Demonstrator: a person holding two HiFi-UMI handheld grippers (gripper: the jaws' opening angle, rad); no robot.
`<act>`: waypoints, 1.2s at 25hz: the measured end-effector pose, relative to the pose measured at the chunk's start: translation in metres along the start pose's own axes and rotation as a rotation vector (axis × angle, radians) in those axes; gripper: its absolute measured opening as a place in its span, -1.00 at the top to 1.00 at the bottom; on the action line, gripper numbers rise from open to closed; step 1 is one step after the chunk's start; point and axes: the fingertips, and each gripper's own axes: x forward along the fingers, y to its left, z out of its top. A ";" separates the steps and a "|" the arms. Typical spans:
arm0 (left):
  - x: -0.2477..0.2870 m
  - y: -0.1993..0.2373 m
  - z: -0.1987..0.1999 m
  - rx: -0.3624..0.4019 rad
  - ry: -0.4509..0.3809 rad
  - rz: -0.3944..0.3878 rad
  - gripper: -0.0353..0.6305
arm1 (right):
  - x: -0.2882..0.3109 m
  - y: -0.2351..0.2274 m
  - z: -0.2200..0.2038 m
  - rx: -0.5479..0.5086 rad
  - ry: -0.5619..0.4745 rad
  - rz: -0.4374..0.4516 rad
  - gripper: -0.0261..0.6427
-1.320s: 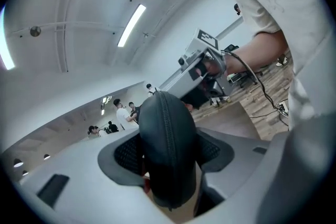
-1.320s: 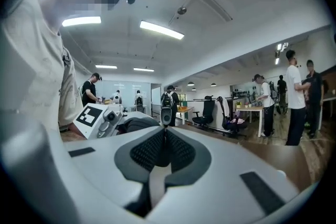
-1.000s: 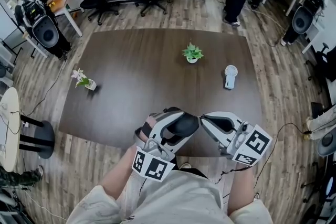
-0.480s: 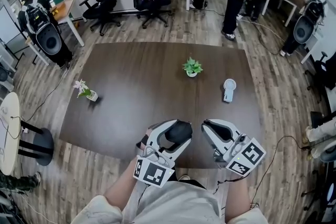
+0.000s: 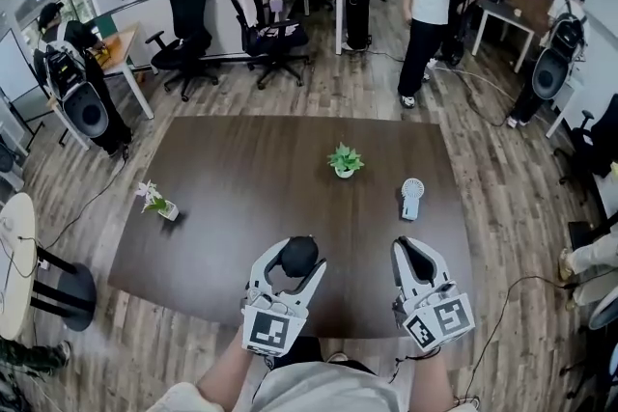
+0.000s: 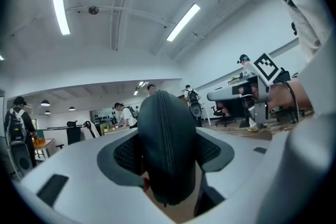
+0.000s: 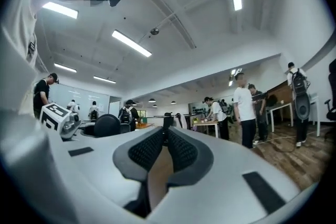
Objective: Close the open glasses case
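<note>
Case is sitting closed between the pads of my left tool, which is clamping it over the counter edge; my right tool is hovering beside it, clenched on nothing.

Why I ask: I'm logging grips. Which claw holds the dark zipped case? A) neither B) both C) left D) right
C: the left claw has its pads pressed on either side of the dark zipped case.
</note>
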 end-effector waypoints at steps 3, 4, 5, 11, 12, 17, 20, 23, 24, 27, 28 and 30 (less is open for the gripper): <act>-0.004 0.016 -0.012 -0.081 0.037 0.060 0.08 | -0.008 -0.017 0.003 -0.043 -0.021 -0.119 0.83; -0.005 0.022 -0.016 -0.101 0.047 0.079 0.08 | -0.011 -0.023 0.003 -0.055 -0.029 -0.163 0.84; -0.006 0.028 -0.020 -0.117 0.055 0.096 0.07 | -0.015 -0.030 0.002 -0.066 -0.034 -0.212 0.85; -0.018 0.056 -0.040 -0.170 0.107 0.219 0.07 | -0.037 -0.064 -0.016 -0.101 0.028 -0.452 0.91; -0.019 0.058 -0.043 -0.178 0.116 0.230 0.07 | -0.038 -0.066 -0.019 -0.093 0.035 -0.460 0.91; -0.026 0.058 -0.061 -0.200 0.159 0.241 0.07 | -0.040 -0.065 -0.027 -0.063 0.053 -0.459 0.92; -0.029 0.056 -0.064 -0.196 0.172 0.231 0.07 | -0.037 -0.062 -0.029 -0.060 0.062 -0.445 0.92; -0.032 0.058 -0.065 -0.203 0.175 0.242 0.07 | -0.033 -0.058 -0.031 -0.056 0.067 -0.431 0.92; -0.032 0.060 -0.065 -0.204 0.173 0.247 0.07 | -0.031 -0.057 -0.031 -0.056 0.068 -0.425 0.92; -0.032 0.062 -0.065 -0.204 0.174 0.249 0.07 | -0.026 -0.054 -0.033 -0.055 0.072 -0.407 0.92; -0.032 0.063 -0.066 -0.207 0.178 0.249 0.07 | -0.025 -0.053 -0.034 -0.054 0.074 -0.403 0.92; -0.032 0.063 -0.070 -0.208 0.195 0.245 0.07 | -0.023 -0.052 -0.036 -0.052 0.081 -0.394 0.92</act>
